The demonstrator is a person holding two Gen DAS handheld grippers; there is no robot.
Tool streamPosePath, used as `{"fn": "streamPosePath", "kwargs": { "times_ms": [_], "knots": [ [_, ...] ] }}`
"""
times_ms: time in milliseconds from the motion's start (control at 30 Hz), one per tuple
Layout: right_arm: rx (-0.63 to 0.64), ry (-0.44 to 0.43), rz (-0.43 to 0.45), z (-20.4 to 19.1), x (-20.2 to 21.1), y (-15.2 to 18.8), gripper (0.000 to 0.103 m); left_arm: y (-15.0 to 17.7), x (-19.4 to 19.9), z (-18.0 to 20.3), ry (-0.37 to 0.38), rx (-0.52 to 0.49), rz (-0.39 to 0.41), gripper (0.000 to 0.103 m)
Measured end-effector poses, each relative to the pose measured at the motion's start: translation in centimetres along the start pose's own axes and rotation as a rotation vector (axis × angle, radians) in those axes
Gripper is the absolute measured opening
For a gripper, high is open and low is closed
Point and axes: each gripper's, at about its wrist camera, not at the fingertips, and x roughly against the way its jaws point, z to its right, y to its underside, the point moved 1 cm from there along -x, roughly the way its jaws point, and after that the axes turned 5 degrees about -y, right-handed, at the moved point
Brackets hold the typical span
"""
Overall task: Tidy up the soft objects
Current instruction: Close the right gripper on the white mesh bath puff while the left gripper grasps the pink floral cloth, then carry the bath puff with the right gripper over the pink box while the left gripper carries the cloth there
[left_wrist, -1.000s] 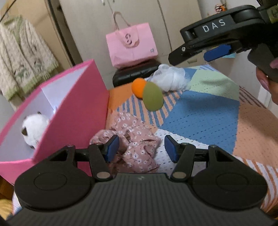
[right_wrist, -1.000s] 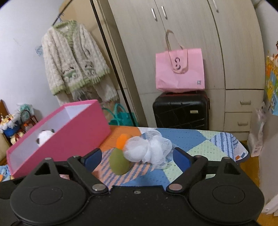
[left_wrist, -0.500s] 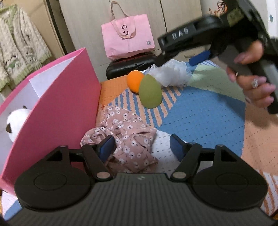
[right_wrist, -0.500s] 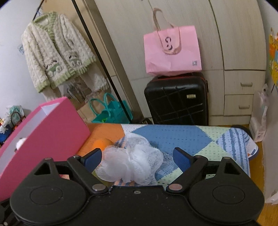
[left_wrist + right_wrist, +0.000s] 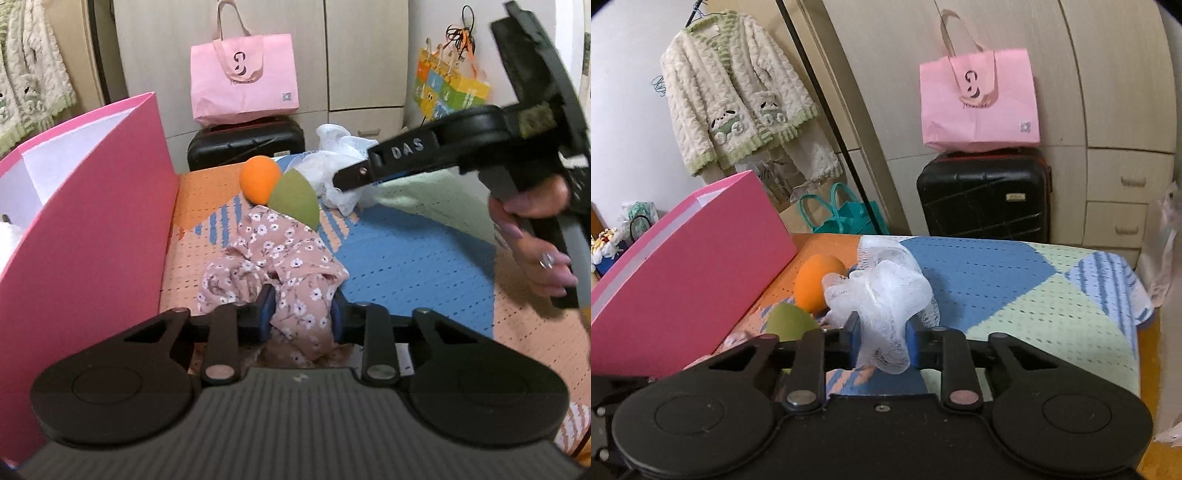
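Left wrist view: a second ago our left gripper (image 5: 301,308) stood with its jaws spread on either side of the floral cloth (image 5: 275,266); they have just been closing, and now the blue pads press into a fold of that cloth, pinching it. The cloth still lies bunched on the bed (image 5: 406,254), close to the pink box (image 5: 99,221) that stands along the bed's left edge.

On the other side we see the same change. The right gripper (image 5: 882,339) has come down toward the far end of the bed, and its jaws, wide a moment ago, have just been closing on the white mesh puff (image 5: 882,295). They now squeeze its lower part into a narrow waist, while the rest billows out above the pads.

We judge that both hands have now taken hold, so the next step is probably lifting the two pieces toward the box. Neither looks raised off the bed yet.

The orange sponge (image 5: 818,282) and the green sponge (image 5: 788,325) remain loose on the bed, between the puff and the box, touching each other.
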Motion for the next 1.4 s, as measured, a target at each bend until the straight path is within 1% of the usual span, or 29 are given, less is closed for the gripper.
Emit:
{"fn": "streamPosePath", "kwargs": {
  "times_ms": [167,267,433,567,700,933,1167,1233,1333,1400],
  "knots": [
    [0.037,0.088,0.047,-1.0,1.8,1.0,0.023,0.1,0.0,-0.1,0.013,0.009,0.019,0.021],
    [0.033,0.139,0.080,-1.2,3.1,1.7,0.023,0.1,-0.2,-0.3,0.016,0.017,0.026,0.020],
    [0.013,0.167,0.139,-1.3,5.8,3.1,0.023,0.1,-0.1,-0.7,0.039,0.043,0.038,0.018],
    [-0.005,0.168,0.161,-1.9,6.9,4.1,0.023,0.1,0.3,-0.8,0.060,0.060,0.050,0.016],
    [-0.023,0.165,0.160,-2.6,7.3,5.1,0.023,0.3,0.9,-0.8,0.085,0.076,0.065,0.016],
    [-0.063,0.154,0.200,-3.8,9.2,7.1,0.023,0.8,2.3,-1.5,0.162,0.122,0.100,0.016],
    [-0.067,0.165,0.183,-5.6,10.1,9.1,0.023,1.0,3.5,-2.1,0.227,0.156,0.085,0.016],
    [-0.050,0.155,0.185,-6.3,10.7,9.8,0.023,1.2,3.9,-2.2,0.241,0.164,0.089,0.016],
    [-0.089,0.123,0.215,-6.9,11.9,11.0,0.023,1.5,4.5,-2.5,0.268,0.177,0.088,0.016],
    [-0.094,0.118,0.213,-7.2,12.2,11.5,0.023,1.6,4.7,-2.7,0.286,0.185,0.088,0.016]
  ]
}}
